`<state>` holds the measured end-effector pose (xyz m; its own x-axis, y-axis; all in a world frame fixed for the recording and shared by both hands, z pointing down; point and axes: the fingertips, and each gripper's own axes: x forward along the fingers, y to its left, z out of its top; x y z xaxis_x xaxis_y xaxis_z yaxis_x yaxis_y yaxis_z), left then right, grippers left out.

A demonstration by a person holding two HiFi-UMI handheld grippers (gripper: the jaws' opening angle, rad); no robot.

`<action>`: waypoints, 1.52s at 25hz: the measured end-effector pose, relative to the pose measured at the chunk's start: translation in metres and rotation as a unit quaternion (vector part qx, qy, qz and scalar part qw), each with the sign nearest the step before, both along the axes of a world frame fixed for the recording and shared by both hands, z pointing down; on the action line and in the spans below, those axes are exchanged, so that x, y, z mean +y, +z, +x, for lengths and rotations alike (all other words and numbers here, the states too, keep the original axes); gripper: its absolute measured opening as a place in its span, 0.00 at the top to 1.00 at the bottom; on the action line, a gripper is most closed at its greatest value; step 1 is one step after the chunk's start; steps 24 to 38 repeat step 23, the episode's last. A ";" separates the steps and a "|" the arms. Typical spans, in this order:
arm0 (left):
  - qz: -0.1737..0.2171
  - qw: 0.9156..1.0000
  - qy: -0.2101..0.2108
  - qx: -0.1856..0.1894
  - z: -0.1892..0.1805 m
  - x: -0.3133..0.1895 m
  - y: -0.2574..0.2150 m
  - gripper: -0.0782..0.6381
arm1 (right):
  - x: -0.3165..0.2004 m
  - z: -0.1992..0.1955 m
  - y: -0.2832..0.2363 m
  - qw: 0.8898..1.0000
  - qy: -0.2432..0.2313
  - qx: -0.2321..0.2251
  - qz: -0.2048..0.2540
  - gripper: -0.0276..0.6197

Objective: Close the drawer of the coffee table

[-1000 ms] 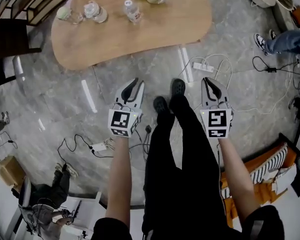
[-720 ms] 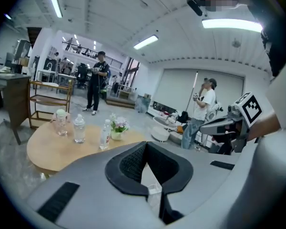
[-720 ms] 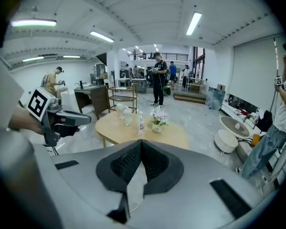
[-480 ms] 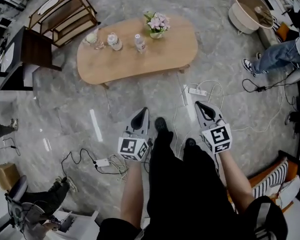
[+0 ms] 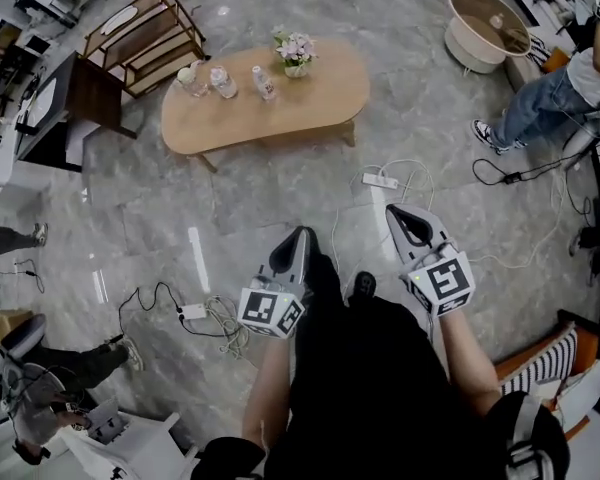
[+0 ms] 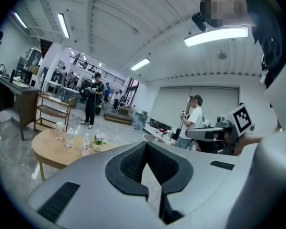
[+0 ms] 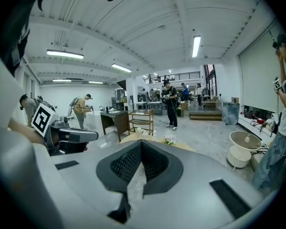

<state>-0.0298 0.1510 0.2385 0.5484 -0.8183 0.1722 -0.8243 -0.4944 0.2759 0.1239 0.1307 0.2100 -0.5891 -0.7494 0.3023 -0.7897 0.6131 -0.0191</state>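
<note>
grey marble floor w/ cables, big open workshop room. wooden oval coffee table [image 5: 310,98] stands on it in upper middle of head view, well apart from both grippers. its drawer can't be made out in any view. on the table: flower pot [image 5: 296,50] at far edge near the middle, clear bottle [image 5: 264,82] just left of it, 2nd bottle [image 5: 221,82] and a glass [image 5: 192,76] toward the left end. rest of the top is bare.

left gripper [image 5: 300,234] held out over the floor in front of the person's legs, pointing toward the table, jaws closed tight, nothing between them. left gripper view confirms: pads [image 6: 133,162] meet at the tip, empty; table sits low left there. right gripper [image 5: 394,211] beside it on the other side of the legs, same heading, jaws also closed on nothing; right gripper view shows pads [image 7: 125,163] together, table top and flowers just past the tip.

around: wooden shelf rack [image 5: 145,28] and dark desk [image 5: 75,103] off the table's left end, round white tub [image 5: 488,28] top right, power strip [image 5: 380,180] on the floor btwn table and right gripper, seated person [image 5: 550,98] at right edge, orange striped cushion [image 5: 545,363] lower right.
</note>
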 end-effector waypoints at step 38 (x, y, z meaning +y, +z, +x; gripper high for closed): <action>0.054 0.998 -0.032 0.002 0.036 0.117 -0.063 0.87 | 0.115 0.060 -0.027 0.999 0.011 -0.026 0.041 0.94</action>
